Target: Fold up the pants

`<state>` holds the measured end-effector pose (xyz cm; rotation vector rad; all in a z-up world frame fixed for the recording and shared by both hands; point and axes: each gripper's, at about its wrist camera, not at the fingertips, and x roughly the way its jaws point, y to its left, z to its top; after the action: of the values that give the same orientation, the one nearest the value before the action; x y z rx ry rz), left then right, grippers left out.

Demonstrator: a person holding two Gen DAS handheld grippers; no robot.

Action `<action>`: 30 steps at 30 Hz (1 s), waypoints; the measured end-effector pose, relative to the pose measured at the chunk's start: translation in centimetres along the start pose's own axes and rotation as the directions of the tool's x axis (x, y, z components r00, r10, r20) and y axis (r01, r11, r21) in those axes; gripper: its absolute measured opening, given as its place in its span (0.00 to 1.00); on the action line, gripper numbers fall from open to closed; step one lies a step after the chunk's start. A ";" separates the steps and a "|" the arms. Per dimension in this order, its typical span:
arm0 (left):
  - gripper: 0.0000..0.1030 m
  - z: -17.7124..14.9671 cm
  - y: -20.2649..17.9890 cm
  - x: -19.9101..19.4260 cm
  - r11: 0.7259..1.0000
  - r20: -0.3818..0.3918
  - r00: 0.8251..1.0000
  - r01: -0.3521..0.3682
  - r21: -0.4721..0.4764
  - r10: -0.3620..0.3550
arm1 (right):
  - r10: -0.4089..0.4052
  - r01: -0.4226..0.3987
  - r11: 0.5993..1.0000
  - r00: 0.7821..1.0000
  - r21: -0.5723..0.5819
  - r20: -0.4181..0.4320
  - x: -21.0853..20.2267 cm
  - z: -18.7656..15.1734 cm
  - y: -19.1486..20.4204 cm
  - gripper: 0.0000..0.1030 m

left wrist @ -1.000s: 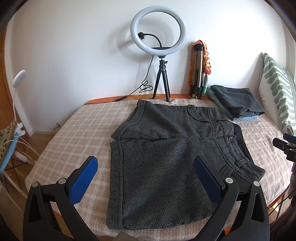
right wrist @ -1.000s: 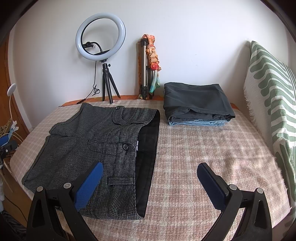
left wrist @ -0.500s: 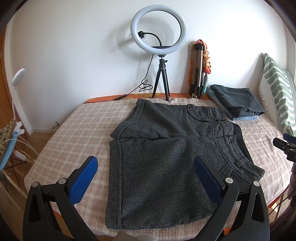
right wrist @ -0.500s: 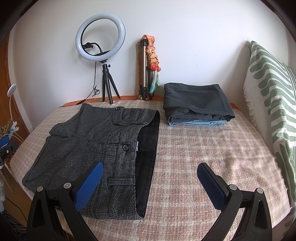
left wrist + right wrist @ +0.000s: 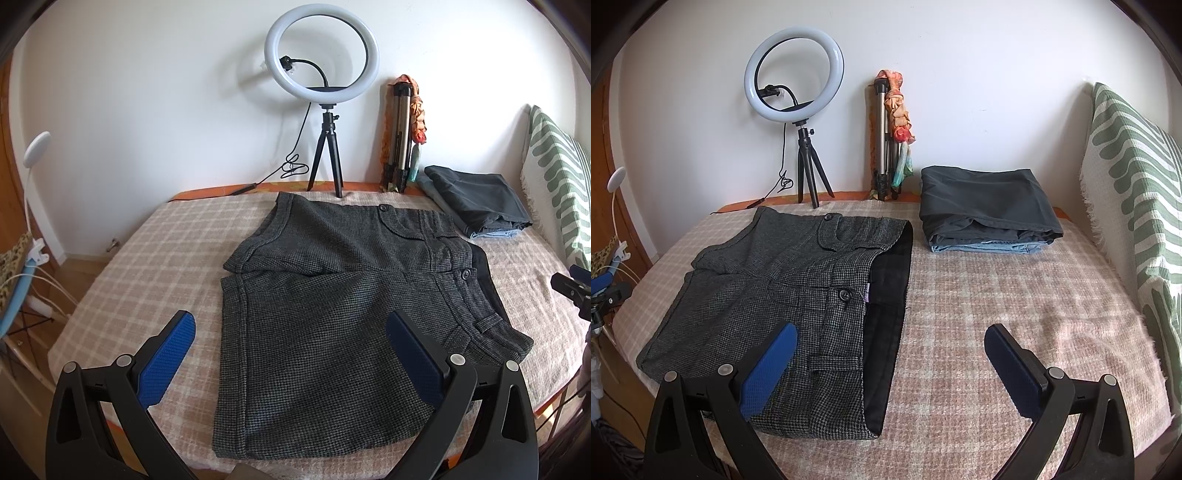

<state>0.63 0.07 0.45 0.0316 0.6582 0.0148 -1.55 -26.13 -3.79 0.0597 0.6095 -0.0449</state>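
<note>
Grey houndstooth pants [image 5: 332,314] lie flat on the checked bed cover [image 5: 155,258], legs to the left, waistband to the right with its dark lining showing. They also show in the right wrist view [image 5: 783,295]. My left gripper [image 5: 290,328] is open and empty, held above the near edge of the pants. My right gripper [image 5: 890,343] is open and empty, above the waistband end near the front edge. The right gripper's tip shows at the far right of the left wrist view [image 5: 572,288].
A stack of folded dark and blue pants [image 5: 986,206] lies at the back right. A ring light on a tripod [image 5: 325,74] and a folded tripod [image 5: 400,129] stand against the wall. A green striped pillow [image 5: 1134,192] is on the right.
The left gripper has drawn back slightly, so the pants sit a little higher in its view. The right gripper has barely moved. Both stay open.
</note>
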 end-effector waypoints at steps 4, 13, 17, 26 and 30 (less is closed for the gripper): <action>1.00 0.1 0.6 0.7 1.000 -0.008 1.000 0.006 -0.003 -0.006 | 0.034 -0.035 0.999 0.999 0.016 0.019 0.1 0.2 -0.2 1.00; 0.91 1.8 2.4 3.0 0.996 -0.038 0.997 0.070 -0.051 -0.072 | 0.076 -0.076 0.997 0.996 -0.010 0.037 1.7 1.5 -0.5 1.00; 0.83 3.7 3.5 4.0 0.989 -0.043 0.992 0.113 -0.095 -0.118 | 0.108 -0.108 0.994 0.994 -0.024 0.012 2.7 2.6 -0.9 1.00; 0.79 8.2 5.1 7.9 0.993 -0.086 0.989 0.115 -0.034 -0.118 | 0.126 -0.126 0.992 0.991 0.009 -0.037 5.4 5.9 -3.2 0.97; 0.77 10.3 6.0 10.4 0.989 -0.122 0.982 0.142 -0.042 -0.146 | 0.118 -0.119 0.992 0.992 -0.029 -0.035 6.3 7.6 -3.4 0.95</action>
<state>15.11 6.08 2.42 -0.0494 0.7837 -0.1123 7.74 -30.18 -1.38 0.0667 0.6385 0.0806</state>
